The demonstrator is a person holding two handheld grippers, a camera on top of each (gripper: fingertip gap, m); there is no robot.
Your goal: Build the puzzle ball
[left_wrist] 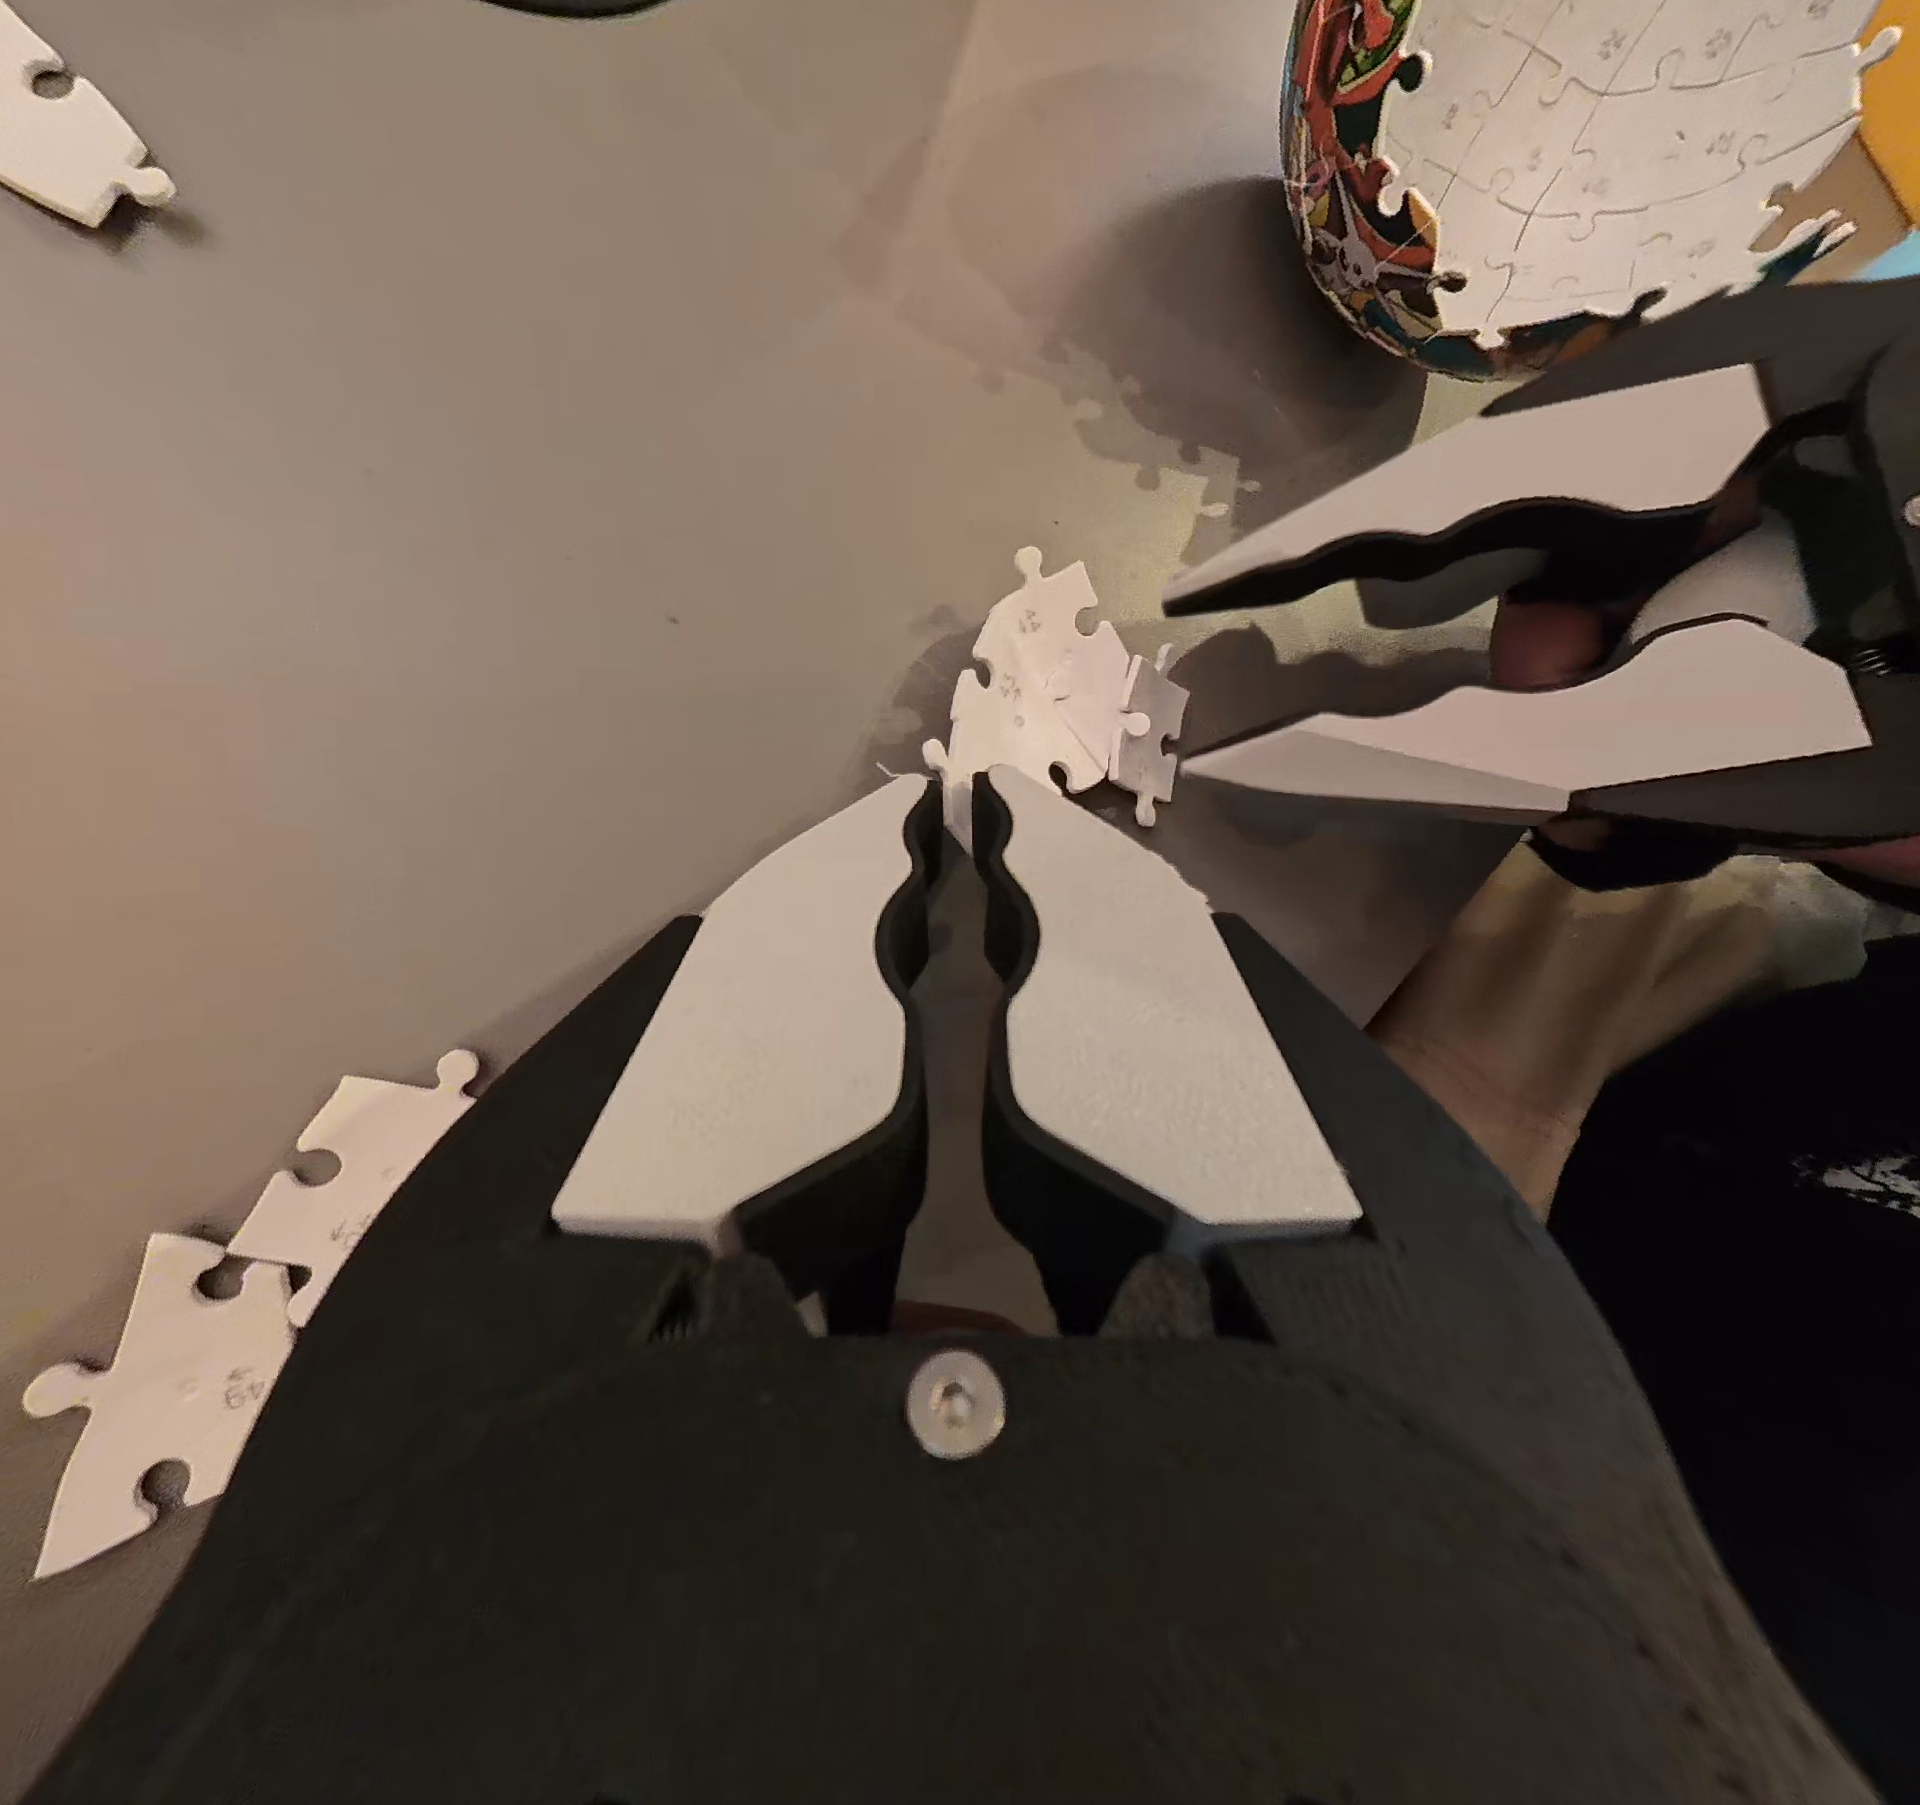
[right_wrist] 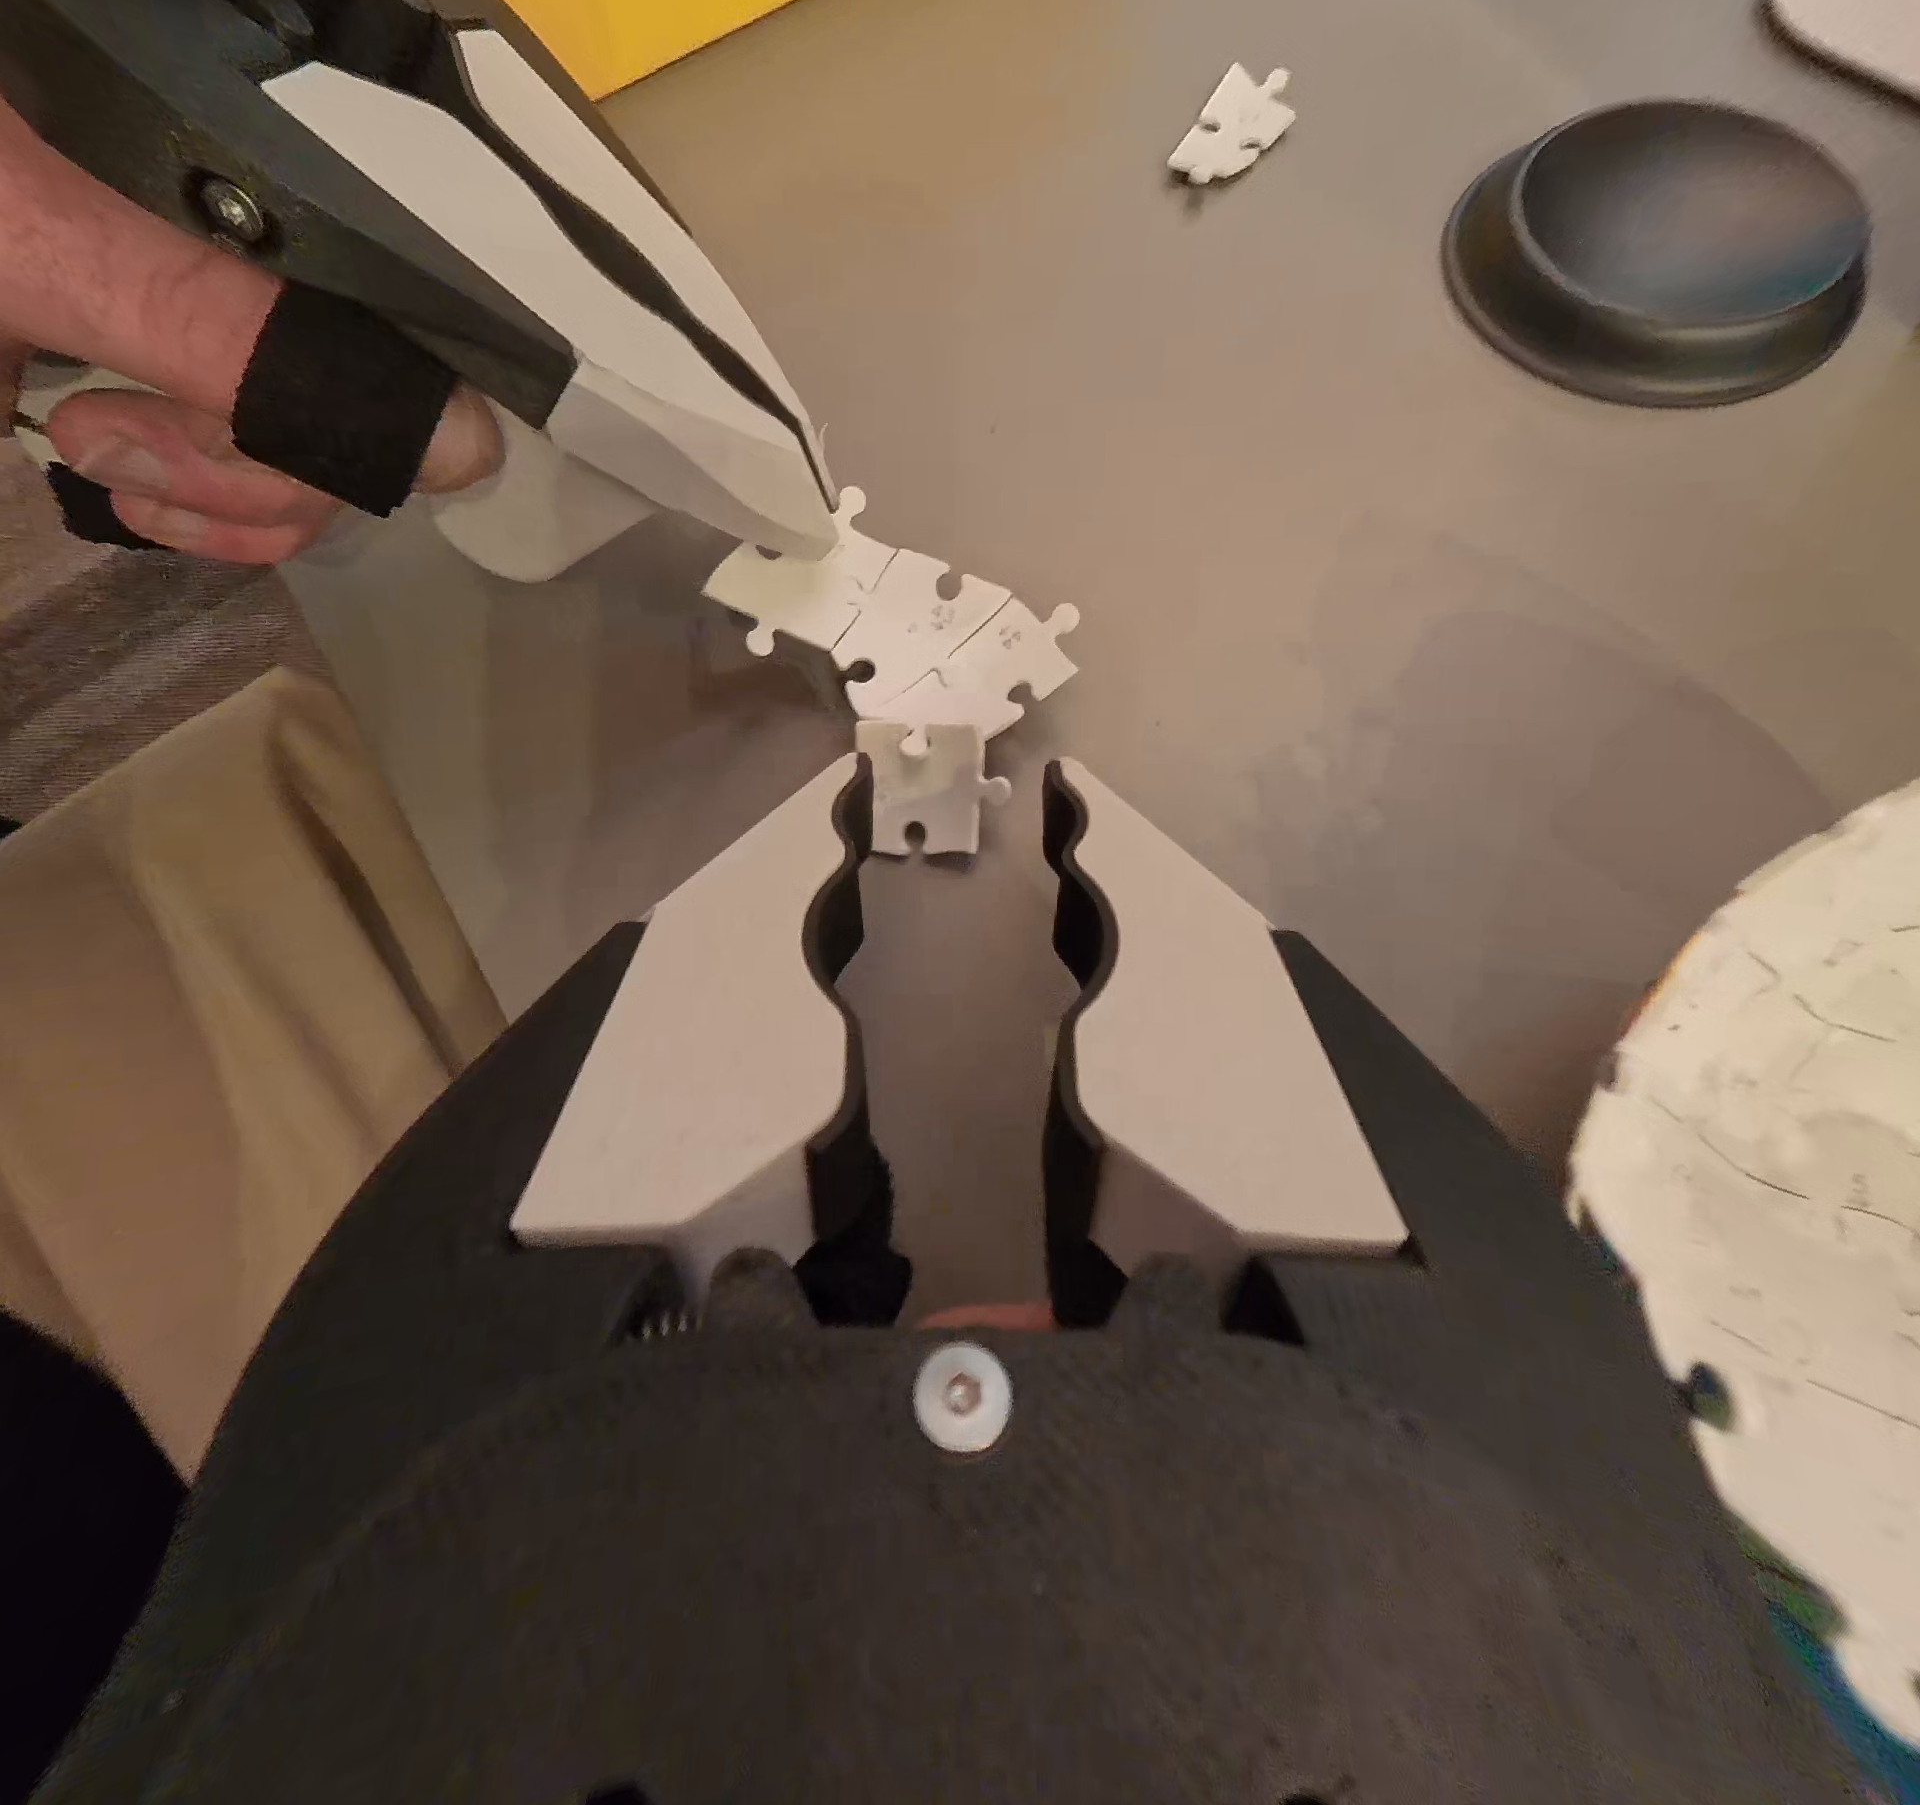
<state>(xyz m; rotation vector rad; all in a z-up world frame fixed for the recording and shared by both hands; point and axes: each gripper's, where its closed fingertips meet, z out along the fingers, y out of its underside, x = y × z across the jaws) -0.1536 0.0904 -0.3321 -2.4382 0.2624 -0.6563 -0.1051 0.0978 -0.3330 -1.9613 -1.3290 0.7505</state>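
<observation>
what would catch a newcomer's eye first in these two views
Mid-table, the left gripper pinches a curved strip of joined white pieces, with the open right gripper at a single piece on its end. Beside them sits the half-built puzzle ball, colourful outside, white inside.

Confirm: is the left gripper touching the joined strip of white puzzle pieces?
Touching. The right wrist view shows the left gripper shut on the end of the joined strip; the left wrist view shows the strip's edge between its closed tips.

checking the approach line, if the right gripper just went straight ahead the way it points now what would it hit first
Probably the small single puzzle piece just ahead of the open right gripper, hooked to the joined strip of pieces that the left gripper pinches. Depth is unclear.
</observation>
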